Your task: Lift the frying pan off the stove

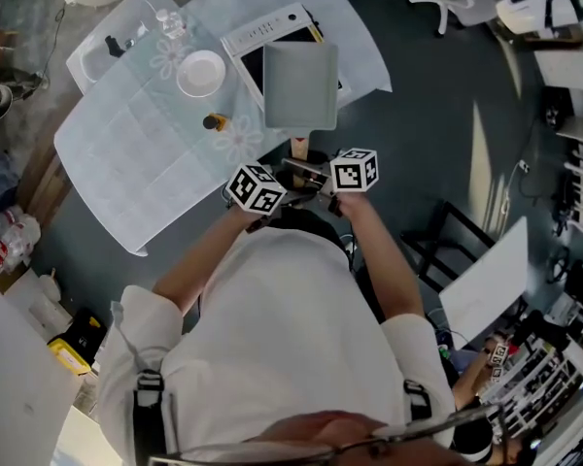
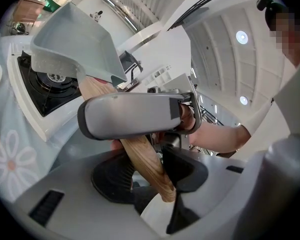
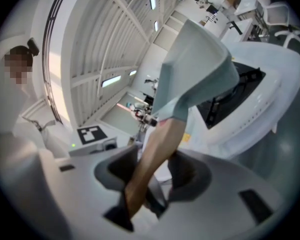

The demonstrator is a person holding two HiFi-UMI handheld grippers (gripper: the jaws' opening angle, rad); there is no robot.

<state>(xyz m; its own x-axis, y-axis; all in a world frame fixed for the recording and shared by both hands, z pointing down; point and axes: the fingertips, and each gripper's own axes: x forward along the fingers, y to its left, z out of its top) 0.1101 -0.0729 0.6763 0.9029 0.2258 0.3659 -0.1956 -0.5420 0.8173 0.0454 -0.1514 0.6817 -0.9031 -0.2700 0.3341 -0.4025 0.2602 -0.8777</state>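
A square grey frying pan (image 1: 301, 85) with a wooden handle (image 1: 299, 149) hangs tilted above the white stove (image 1: 268, 35), clear of its black burner top. Both grippers hold that handle side by side. The left gripper (image 1: 284, 179) is shut on it; in the left gripper view the handle (image 2: 142, 156) runs between the dark pads up to the pan (image 2: 72, 39), with the stove (image 2: 37, 91) below. The right gripper (image 1: 323, 175) is also shut on it; in the right gripper view the handle (image 3: 155, 159) rises to the pan (image 3: 195, 69) over the stove (image 3: 242, 101).
The stove stands on a table with a pale cloth (image 1: 136, 153). On it are a white bowl (image 1: 202, 73), a clear bottle (image 1: 171, 23) and a small brown jar (image 1: 215, 121). A black chair (image 1: 447, 246) stands to the right on the floor.
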